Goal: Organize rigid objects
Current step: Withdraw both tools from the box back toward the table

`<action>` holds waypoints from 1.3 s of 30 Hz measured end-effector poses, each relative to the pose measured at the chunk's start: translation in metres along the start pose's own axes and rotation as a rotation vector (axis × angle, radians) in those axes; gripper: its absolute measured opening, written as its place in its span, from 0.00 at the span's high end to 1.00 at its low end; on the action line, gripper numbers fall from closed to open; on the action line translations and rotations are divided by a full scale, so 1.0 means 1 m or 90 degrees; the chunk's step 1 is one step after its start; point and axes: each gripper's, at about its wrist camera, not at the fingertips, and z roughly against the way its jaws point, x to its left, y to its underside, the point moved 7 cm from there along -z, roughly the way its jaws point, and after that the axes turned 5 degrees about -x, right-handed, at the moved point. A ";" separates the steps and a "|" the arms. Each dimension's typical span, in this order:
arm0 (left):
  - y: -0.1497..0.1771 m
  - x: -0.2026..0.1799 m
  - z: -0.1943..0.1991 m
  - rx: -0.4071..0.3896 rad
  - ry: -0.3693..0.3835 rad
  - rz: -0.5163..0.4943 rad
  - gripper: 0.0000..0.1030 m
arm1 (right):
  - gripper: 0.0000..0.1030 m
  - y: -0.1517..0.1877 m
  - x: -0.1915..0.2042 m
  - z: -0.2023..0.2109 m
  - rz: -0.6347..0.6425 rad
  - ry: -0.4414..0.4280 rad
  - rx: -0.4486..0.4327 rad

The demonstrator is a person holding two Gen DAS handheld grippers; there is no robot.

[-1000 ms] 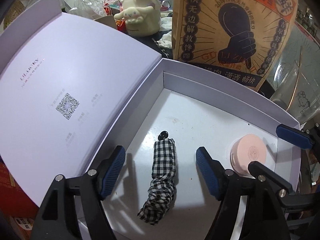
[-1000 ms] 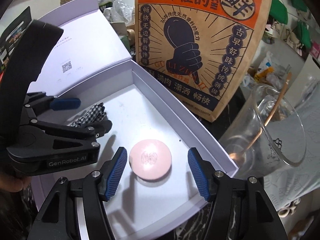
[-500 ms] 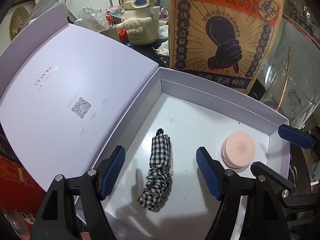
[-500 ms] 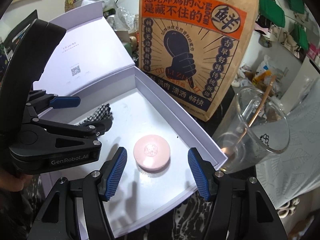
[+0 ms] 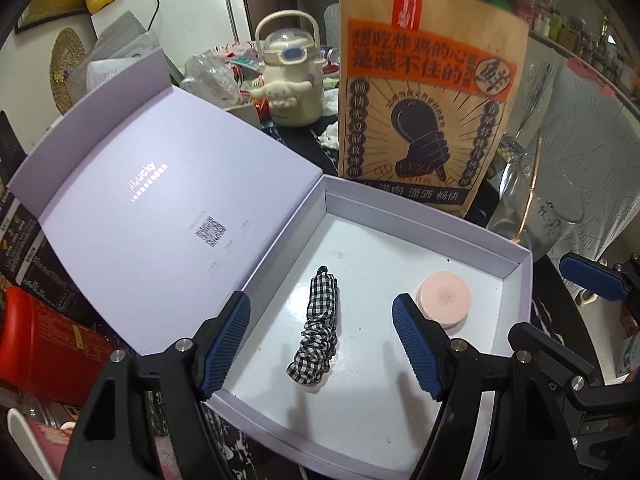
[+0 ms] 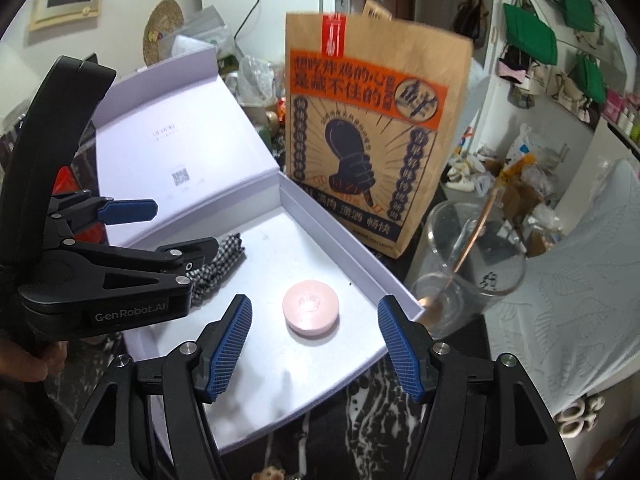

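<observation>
Two hand-held grippers hovered above an open white gift box (image 5: 516, 280), its hinged lid (image 5: 160, 184) folded back to the left and showing a printed QR code (image 5: 211, 231). On the box floor lay a black-and-white checked fabric bundle (image 5: 318, 330) — possibly a folded umbrella or a scrunched hair band, the views did not settle which — stretched lengthwise near the middle, and a round pink compact (image 5: 443, 300) resting flat nearer the right wall, well apart from the bundle. The left gripper (image 5: 322, 344) stood with its blue-padded jaws spread wide on either side of the checked bundle, above it and touching nothing. The right gripper (image 6: 316, 354) was seen with its jaws parting wider, the pink compact (image 6: 311, 313) lying in the gap ahead of them but clear of both pads — neither tool held anything. In the right wrist view, the left gripper's black frame (image 6: 100, 280) crossed the left side of the picture, partly covering the bundle (image 6: 218, 270). Behind the box stood a brown paper takeaway bag (image 5: 424, 112) printed in orange and navy with a clenched fist. To the right of the box sat a clear glass mug (image 6: 472, 268) with a copper-coloured spoon (image 6: 464, 256) leaning inside. A cream character kettle (image 5: 290, 80) stood amid clutter farther back.
</observation>
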 end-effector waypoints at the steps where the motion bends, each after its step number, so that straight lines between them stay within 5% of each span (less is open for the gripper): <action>1: -0.001 0.001 0.004 -0.005 -0.001 0.000 0.29 | 0.36 -0.001 0.000 0.006 0.000 0.001 -0.006; 14: -0.003 -0.006 0.065 -0.067 0.018 -0.006 0.28 | 0.31 -0.009 0.011 0.061 0.006 -0.001 -0.072; 21: 0.002 -0.005 0.097 -0.098 0.013 0.000 0.20 | 0.24 -0.003 0.012 0.086 -0.007 -0.004 -0.098; 39: 0.038 -0.015 0.135 -0.121 0.048 0.006 0.19 | 0.24 0.025 0.005 0.132 -0.054 0.003 -0.126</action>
